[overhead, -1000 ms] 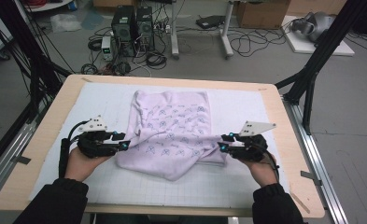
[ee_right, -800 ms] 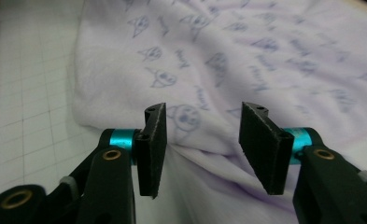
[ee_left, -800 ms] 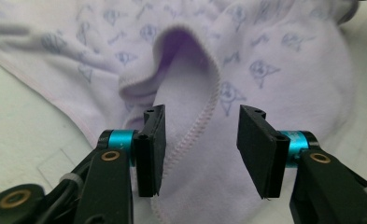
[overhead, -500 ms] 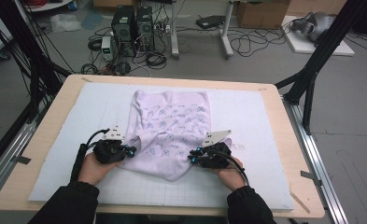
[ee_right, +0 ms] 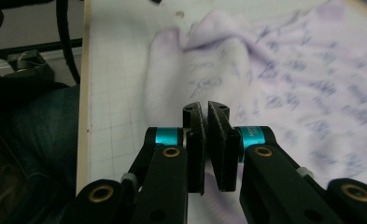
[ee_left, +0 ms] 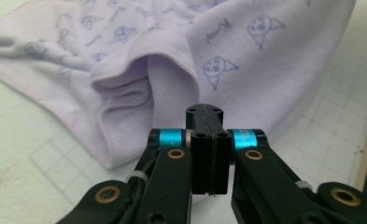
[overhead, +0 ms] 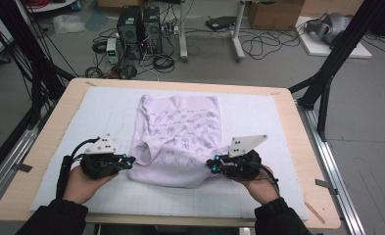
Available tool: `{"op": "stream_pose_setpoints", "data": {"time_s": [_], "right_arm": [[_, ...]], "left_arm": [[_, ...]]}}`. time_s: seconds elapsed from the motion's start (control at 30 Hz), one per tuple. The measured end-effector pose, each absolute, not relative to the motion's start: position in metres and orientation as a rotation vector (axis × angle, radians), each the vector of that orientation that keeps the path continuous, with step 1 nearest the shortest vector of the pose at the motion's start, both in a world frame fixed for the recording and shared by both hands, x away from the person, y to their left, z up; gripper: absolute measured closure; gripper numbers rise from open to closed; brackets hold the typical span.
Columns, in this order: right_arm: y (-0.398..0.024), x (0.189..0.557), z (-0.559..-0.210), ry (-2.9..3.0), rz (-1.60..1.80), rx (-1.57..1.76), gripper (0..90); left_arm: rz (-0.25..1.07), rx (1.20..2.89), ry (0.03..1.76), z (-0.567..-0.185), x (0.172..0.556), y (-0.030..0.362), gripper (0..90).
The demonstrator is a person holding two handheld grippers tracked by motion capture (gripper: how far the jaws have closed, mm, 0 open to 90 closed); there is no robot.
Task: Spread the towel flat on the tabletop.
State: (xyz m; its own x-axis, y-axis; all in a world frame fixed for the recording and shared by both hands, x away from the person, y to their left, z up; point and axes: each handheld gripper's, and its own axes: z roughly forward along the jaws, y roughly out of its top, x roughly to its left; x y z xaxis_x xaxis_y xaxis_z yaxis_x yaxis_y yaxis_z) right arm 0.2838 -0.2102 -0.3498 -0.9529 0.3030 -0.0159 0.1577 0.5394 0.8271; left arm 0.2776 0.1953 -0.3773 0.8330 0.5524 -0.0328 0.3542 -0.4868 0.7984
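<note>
While the pale purple cloth [overhead: 178, 139] lies crumpled in the middle of the white mat [overhead: 258, 117] on the counter [overhead: 302, 147], the two tongs sit at its near corners, one on each side. The left tongs [overhead: 129, 161] reach in from the left and meet the cloth's near left corner; seen from their own camera, the left tongs [ee_left: 204, 114] have their jaws pressed flat together, with a folded hem of the cloth [ee_left: 172, 60] just beyond the tips, and I cannot tell whether any fabric is caught between them. The right tongs [overhead: 210, 165] come in from the right and touch the near right edge of the cloth. From their camera, the right tongs [ee_right: 205, 112] have just been closing and stand nearly together, a thin slit left between the jaws, with the printed cloth [ee_right: 284, 79] lying under and beyond them. The cloth's far end lies flat and smooth, its near end bunched up between the two tongs.
</note>
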Motion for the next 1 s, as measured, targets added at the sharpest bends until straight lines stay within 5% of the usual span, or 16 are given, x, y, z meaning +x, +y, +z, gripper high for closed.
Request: {"op": "stream_pose_setpoints", "data": {"time_s": [0.13, 0.2, 0.33, 0.43, 0.57, 0.63, 1.0], "right_arm": [[-0.216, 0.289, -0.339, 2.584, 1.395, 0.429, 75.5], [-0.213, 0.296, -0.354, 2.611, 1.349, 0.47, 62.0], [-0.207, 0.308, -0.398, 2.688, 1.271, 0.538, 54.0], [-0.205, 0.31, -0.42, 2.73, 1.247, 0.565, 54.3], [-0.203, 0.309, -0.428, 2.753, 1.193, 0.548, 71.1], [-0.204, 0.308, -0.426, 2.742, 1.202, 0.535, 78.3], [-0.22, 0.269, -0.377, 2.687, 1.377, 0.415, 81.6]], "left_arm": [[0.252, 2.124, 0.606, -0.387, 0.284, 0.177, 68.2], [0.236, 2.142, 0.602, -0.395, 0.291, 0.165, 59.1], [0.22, 2.196, 0.607, -0.413, 0.306, 0.144, 50.7], [0.251, 2.268, 0.643, -0.427, 0.315, 0.135, 53.2], [0.276, 2.274, 0.66, -0.428, 0.316, 0.137, 82.8], [0.274, 2.256, 0.675, -0.424, 0.312, 0.142, 84.5], [0.269, 2.158, 0.661, -0.385, 0.251, 0.191, 85.6]]}}
